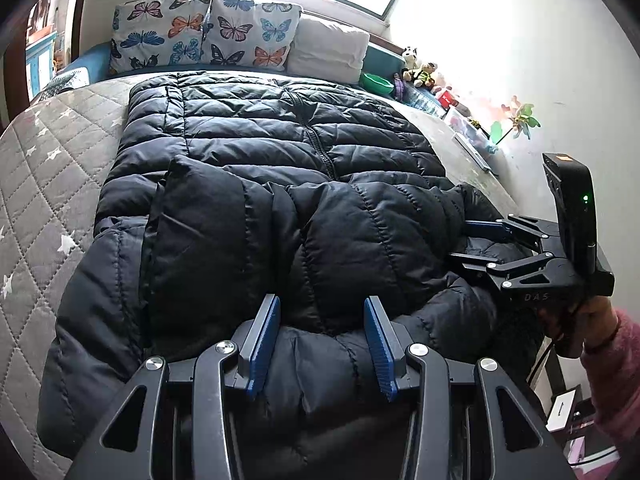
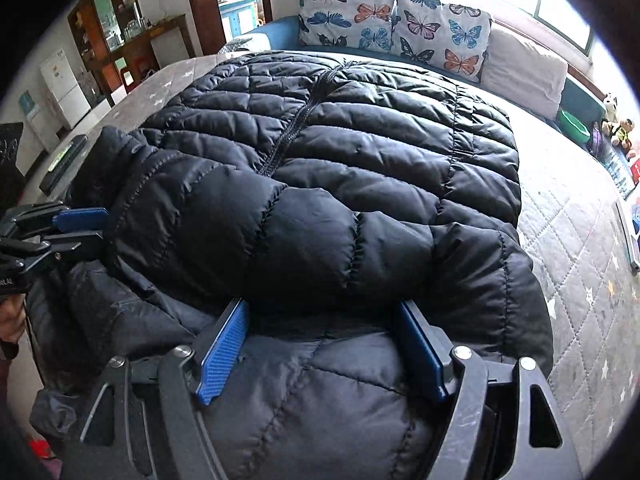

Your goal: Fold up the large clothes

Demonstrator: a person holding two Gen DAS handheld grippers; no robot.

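A black quilted puffer jacket lies flat on the bed with its zip up, and a sleeve is folded across its near part. In the left wrist view my left gripper sits at the jacket's near edge. A thick roll of the fabric fills the gap between its blue pads, which are partway apart. My right gripper stands wide open over the near edge further right, with padding between the jaws but not pinched. Each gripper shows in the other's view: the right gripper, the left gripper.
The jacket rests on a grey star-quilted mattress. Butterfly pillows and a white pillow line the far end. Toys and a green bowl run along the wall. A hand in a pink sleeve holds the right gripper.
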